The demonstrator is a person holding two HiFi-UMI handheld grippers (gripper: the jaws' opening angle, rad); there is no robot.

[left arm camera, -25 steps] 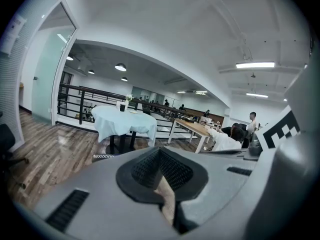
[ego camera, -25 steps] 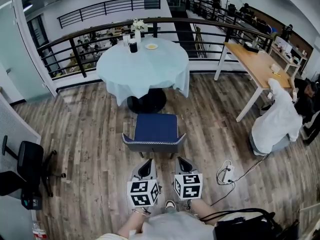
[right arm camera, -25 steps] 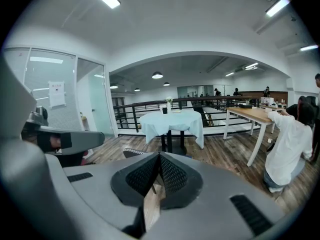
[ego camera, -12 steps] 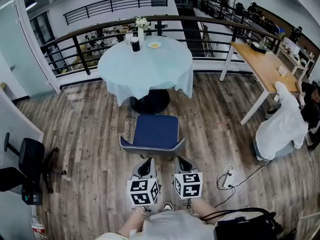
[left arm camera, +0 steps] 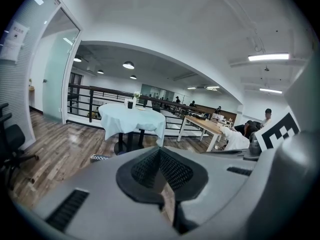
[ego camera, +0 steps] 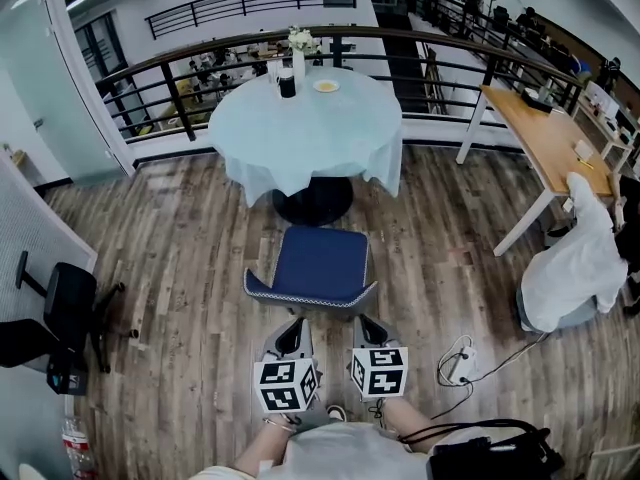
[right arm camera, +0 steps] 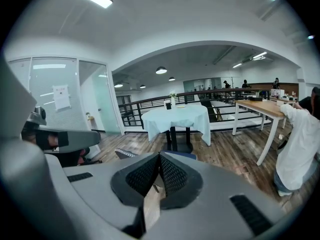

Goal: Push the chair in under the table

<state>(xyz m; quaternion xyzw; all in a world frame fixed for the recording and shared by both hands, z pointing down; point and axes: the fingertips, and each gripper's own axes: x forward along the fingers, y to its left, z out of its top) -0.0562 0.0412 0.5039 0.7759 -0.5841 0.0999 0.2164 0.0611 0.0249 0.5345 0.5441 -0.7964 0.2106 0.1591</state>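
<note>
A chair [ego camera: 318,266] with a blue seat and a patterned grey backrest stands on the wood floor, its front toward a round table [ego camera: 306,126] draped in a pale cloth. The seat's front edge lies near the table's black base. My left gripper [ego camera: 293,332] and right gripper [ego camera: 368,327] are side by side just behind the backrest, both shut and empty. Whether their tips touch the backrest I cannot tell. In the left gripper view the table [left arm camera: 131,119] is ahead and a strip of the backrest [left arm camera: 99,157] peeks over the jaws. The right gripper view shows the table [right arm camera: 177,117] and the backrest edge [right arm camera: 125,153].
A black office chair [ego camera: 55,313] stands at the left by a glass wall. A wooden desk [ego camera: 545,143] with a person in white [ego camera: 577,266] is at the right. A power strip with cable [ego camera: 460,360] lies on the floor at my right. A black railing [ego camera: 190,78] runs behind the table.
The chair and both grippers have come a little closer to the table. The table and railing now sit lower and larger in the head view.
</note>
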